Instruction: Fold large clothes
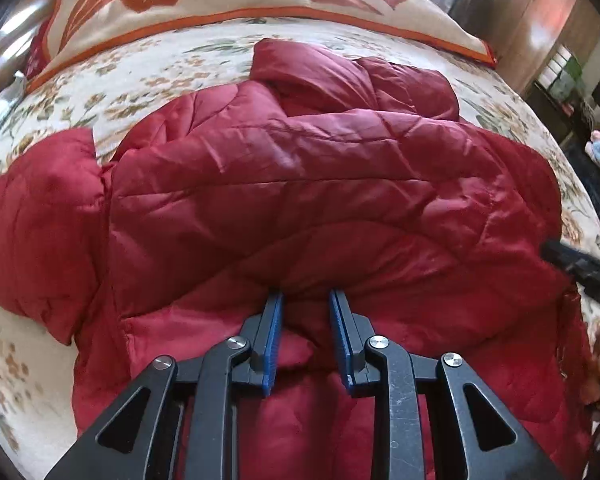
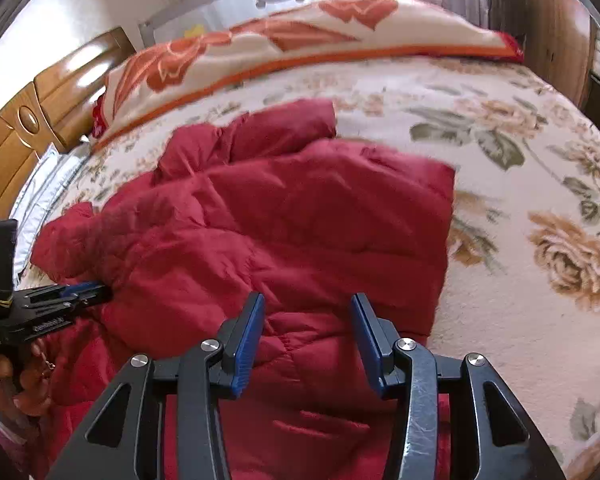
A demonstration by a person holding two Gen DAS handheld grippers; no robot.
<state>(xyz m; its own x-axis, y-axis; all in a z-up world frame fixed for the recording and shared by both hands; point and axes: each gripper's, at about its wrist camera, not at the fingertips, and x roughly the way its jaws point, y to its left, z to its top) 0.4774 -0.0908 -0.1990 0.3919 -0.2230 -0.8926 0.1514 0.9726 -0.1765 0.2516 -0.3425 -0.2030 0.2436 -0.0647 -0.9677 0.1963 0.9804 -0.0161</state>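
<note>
Two grippers are in my charge over one red quilted jacket, which lies spread on the floral bedspread toward the near edge of the bed. My left gripper has its jaws parted, tips touching or just above a folded ridge of the jacket; I cannot tell whether fabric sits between them. My right gripper hangs wide apart over the jacket's near right portion, holding nothing. Seen from the right wrist, the jacket's long axis runs from the near edge away toward the folded orange-flowered blanket at the far edge, one sleeve trailing left. I judge the right gripper nearer the jacket's straight right edge. No containers are present. Folding appears partly done.
</note>
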